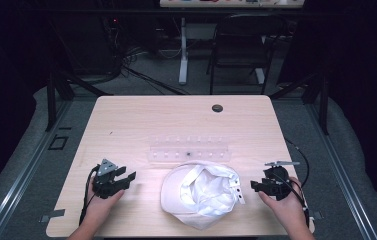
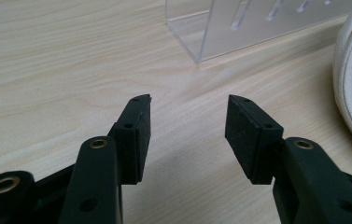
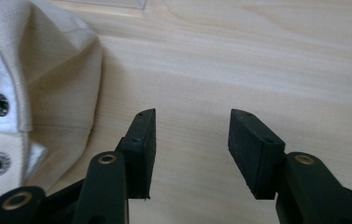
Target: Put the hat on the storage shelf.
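Pale wooden table [image 1: 126, 120]: white fabric cap [image 1: 201, 195], upside down, lies near front edge between left gripper [image 1: 130, 179] and right gripper [image 1: 254, 186]. Both jaws spread, empty; cap ungrasped, handling apparently still ahead.

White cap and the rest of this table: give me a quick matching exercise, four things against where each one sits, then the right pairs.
Things:
1. white cap
2. clear plastic rack
3. left gripper
4. right gripper

Places:
A. behind the cap, mid-table
B. right of the cap, jaws open and empty
C. near edge, centre, lying upside down
D. left of the cap, jaws open and empty

Pairs: 1-C, 2-A, 3-D, 4-B
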The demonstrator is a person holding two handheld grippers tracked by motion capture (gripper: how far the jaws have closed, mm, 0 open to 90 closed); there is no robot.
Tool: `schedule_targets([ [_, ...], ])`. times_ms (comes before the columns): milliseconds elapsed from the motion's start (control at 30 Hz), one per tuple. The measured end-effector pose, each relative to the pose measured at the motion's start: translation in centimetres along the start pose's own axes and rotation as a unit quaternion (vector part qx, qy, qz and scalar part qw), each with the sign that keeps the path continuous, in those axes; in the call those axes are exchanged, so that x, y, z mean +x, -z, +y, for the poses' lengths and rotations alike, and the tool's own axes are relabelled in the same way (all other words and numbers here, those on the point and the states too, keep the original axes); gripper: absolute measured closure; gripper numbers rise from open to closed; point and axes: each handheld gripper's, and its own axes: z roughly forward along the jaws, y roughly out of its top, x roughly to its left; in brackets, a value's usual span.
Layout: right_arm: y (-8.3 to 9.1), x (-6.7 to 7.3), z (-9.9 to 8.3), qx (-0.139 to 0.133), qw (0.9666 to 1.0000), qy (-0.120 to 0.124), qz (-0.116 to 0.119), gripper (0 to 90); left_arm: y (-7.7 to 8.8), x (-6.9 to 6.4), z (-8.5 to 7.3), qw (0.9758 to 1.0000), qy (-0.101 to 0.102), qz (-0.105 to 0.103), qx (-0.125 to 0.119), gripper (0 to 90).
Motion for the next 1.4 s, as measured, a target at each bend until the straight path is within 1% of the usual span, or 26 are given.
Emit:
schedule_targets([
  [33,0.1,0.1,0.2,0.004,1.0000,-0.004,0.006,53.0,0.0,0.0,0.0,1.0000,0.000,-0.001,0.000,51.1],
  [67,0.3,0.1,0.4,0.007,0.9999,-0.006,0.006,54.3,0.1,-0.1,0.0,1.0000,0.000,-0.002,0.000,51.1],
  [100,0.6,0.2,0.6,0.013,0.9998,-0.008,0.010,57.0,0.1,-0.1,0.0,1.0000,-0.002,-0.003,0.000,51.1],
  [200,0.9,0.3,1.0,0.021,0.9996,-0.007,0.018,58.2,0.1,-0.2,0.0,1.0000,-0.003,-0.004,-0.001,51.0],
  [233,1.3,0.5,1.5,0.025,0.9994,-0.010,0.023,59.9,0.1,-0.4,0.0,1.0000,-0.006,-0.005,-0.002,50.9],
  [333,1.8,0.5,2.0,0.036,0.9985,-0.022,0.036,60.1,0.1,-0.5,0.0,0.9999,-0.007,-0.007,0.003,50.9],
  [367,2.0,0.5,2.2,0.042,0.9980,-0.024,0.041,59.9,0.0,-0.5,0.0,1.0000,-0.007,-0.006,0.000,50.9],
  [433,2.2,0.6,2.6,0.048,0.9975,-0.029,0.042,60.3,0.0,-0.5,0.0,1.0000,-0.008,-0.005,0.002,50.9],
  [500,2.4,0.6,3.1,0.061,0.9961,-0.035,0.054,60.4,0.1,-0.4,0.0,0.9999,-0.009,-0.007,0.004,50.7],
  [567,2.5,0.7,3.4,0.067,0.9952,-0.040,0.059,60.5,0.0,-0.4,-0.1,1.0000,-0.006,-0.005,0.002,50.6],
  [667,2.8,0.9,4.0,0.090,0.9921,-0.045,0.075,60.5,0.0,-0.4,-0.1,1.0000,-0.005,-0.006,0.002,50.5],
  [733,3.0,1.0,4.4,0.100,0.9900,-0.053,0.085,60.7,-0.1,-0.4,-0.1,1.0000,-0.006,-0.006,0.003,50.5],
  [767,3.1,1.1,4.6,0.104,0.9884,-0.058,0.095,60.7,-0.1,-0.5,-0.1,1.0000,-0.006,-0.006,0.003,50.5],
  [833,3.3,1.3,4.9,0.117,0.9854,-0.062,0.107,60.7,0.0,-0.5,-0.1,0.9999,-0.007,-0.006,0.004,50.5],
  [900,3.4,1.6,5.2,0.124,0.9832,-0.071,0.113,60.0,-0.1,-0.5,-0.1,0.9999,-0.007,-0.007,0.005,50.5],
  [967,3.4,1.5,5.3,0.137,0.9806,-0.067,0.124,59.7,-0.1,-0.5,-0.1,0.9999,-0.007,-0.007,0.006,50.4],
  [1000,3.4,1.6,5.4,0.141,0.9799,-0.071,0.123,59.6,-0.1,-0.5,-0.1,0.9999,-0.007,-0.007,0.006,50.4],
  [1033,3.4,1.6,5.4,0.142,0.9788,-0.074,0.128,59.5,-0.1,-0.5,-0.1,0.9999,-0.007,-0.007,0.006,50.5],
  [1067,3.3,1.6,5.4,0.147,0.9780,-0.069,0.130,59.4,-0.1,-0.5,-0.1,0.9999,-0.007,-0.007,0.006,50.4],
  [1133,3.2,1.7,5.3,0.145,0.9775,-0.074,0.134,59.4,-0.1,-0.5,-0.1,0.9999,-0.007,-0.007,0.006,50.5],
  [1167,2.9,1.8,5.1,0.147,0.9759,-0.081,0.140,59.2,-0.1,-0.5,-0.1,0.9999,-0.007,-0.007,0.007,50.4],
  [1200,2.9,1.7,5.1,0.153,0.9743,-0.076,0.147,59.1,-0.1,-0.5,-0.1,0.9999,-0.007,-0.008,0.007,50.5],
  [1267,2.7,1.9,4.9,0.152,0.9733,-0.082,0.151,58.4,-0.1,-0.5,-0.1,0.9999,-0.007,-0.008,0.008,50.5],
  [1300,2.6,1.9,4.8,0.152,0.9723,-0.083,0.157,58.0,-0.1,-0.5,-0.1,0.9999,-0.008,-0.007,0.009,50.4],
  [1333,2.6,1.7,4.9,0.166,0.9698,-0.071,0.164,57.6,-0.2,-0.5,-0.1,0.9999,-0.007,-0.007,0.008,50.5],
  [1400,2.3,2.0,4.7,0.156,0.9706,-0.086,0.162,57.1,-0.2,-0.5,-0.1,0.9999,-0.006,-0.006,0.007,50.4],
])
